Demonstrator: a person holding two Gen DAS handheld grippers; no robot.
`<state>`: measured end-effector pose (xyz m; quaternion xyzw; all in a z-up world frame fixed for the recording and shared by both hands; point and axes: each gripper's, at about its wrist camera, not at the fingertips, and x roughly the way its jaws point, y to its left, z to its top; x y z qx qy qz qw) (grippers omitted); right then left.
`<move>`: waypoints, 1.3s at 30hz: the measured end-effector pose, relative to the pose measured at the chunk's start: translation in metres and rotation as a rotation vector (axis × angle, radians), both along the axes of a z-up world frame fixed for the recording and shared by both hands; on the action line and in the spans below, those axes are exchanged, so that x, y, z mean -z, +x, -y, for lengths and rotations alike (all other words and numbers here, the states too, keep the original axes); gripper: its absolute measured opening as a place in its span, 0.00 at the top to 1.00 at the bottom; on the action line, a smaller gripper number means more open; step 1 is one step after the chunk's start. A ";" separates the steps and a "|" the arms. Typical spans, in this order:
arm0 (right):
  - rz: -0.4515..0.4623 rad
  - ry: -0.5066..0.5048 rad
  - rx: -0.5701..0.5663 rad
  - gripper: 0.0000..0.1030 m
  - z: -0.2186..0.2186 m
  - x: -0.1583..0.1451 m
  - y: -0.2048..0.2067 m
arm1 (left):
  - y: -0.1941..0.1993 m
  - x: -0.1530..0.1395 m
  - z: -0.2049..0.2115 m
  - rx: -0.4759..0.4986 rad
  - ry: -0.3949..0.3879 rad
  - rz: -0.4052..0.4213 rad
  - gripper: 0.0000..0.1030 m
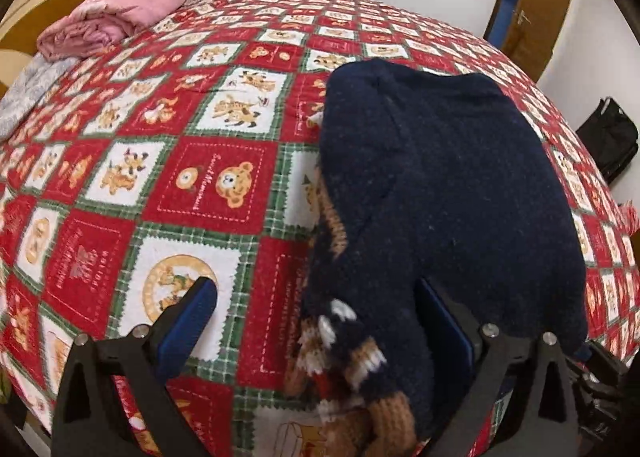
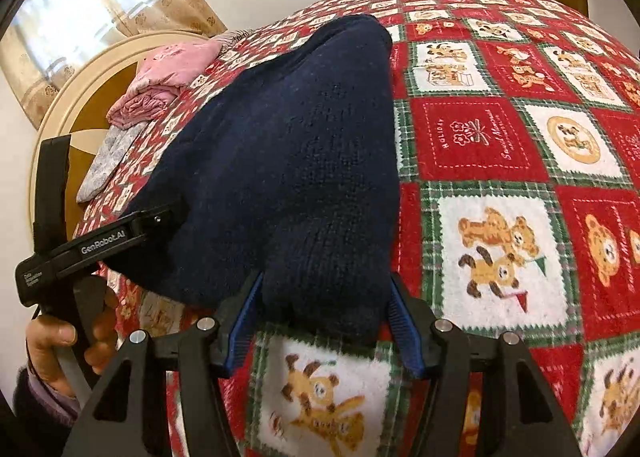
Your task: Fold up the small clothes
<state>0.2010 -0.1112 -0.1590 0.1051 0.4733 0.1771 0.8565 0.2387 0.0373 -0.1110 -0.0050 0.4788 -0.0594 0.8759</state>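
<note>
A navy knitted sweater (image 1: pixel 448 185) with a brown and white pattern at its near edge lies bunched on the bed. My left gripper (image 1: pixel 320 309) is open. Its left finger (image 1: pixel 192 317) rests over bare quilt, and the sweater drapes over its right finger (image 1: pixel 444 325). In the right wrist view, a thick fold of the sweater (image 2: pixel 288 161) fills the gap of my right gripper (image 2: pixel 324 317), and both blue pads touch the fabric. The left gripper's body (image 2: pixel 100 245) reaches into the sweater's left edge, held by a hand (image 2: pixel 52 341).
The bed is covered by a red, white and green bear-print quilt (image 1: pixel 208 177). A folded pink garment (image 1: pixel 108 17) and a grey one (image 1: pixel 24 97) lie at the far left by the headboard. A black bag (image 1: pixel 612 137) sits on the floor to the right.
</note>
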 end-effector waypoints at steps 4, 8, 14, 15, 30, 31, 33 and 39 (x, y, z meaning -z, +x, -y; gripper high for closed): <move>0.104 -0.013 0.005 0.41 0.011 -0.025 -0.022 | -0.012 -0.012 0.010 0.032 0.094 0.047 0.02; 0.197 -0.014 0.055 0.40 0.026 -0.054 -0.028 | -0.022 -0.029 0.013 0.041 0.117 0.105 0.02; 0.167 0.034 0.092 0.40 0.032 -0.062 0.010 | -0.014 -0.045 0.020 0.054 0.082 0.146 0.00; 0.147 0.058 0.099 0.40 0.031 -0.060 0.018 | -0.008 -0.045 0.021 0.051 0.085 0.138 0.00; 0.076 0.032 0.147 0.39 0.036 -0.033 0.044 | 0.029 -0.018 0.022 0.038 0.040 -0.027 0.03; 0.074 0.050 0.152 0.39 0.039 -0.035 0.046 | 0.030 -0.024 0.019 0.033 -0.002 -0.030 0.05; 0.075 0.108 0.157 0.38 0.045 -0.038 0.055 | 0.030 -0.038 0.016 0.033 -0.086 -0.008 0.05; 0.030 0.162 0.160 0.38 0.038 -0.029 0.089 | 0.056 -0.045 0.028 0.045 -0.049 -0.002 0.05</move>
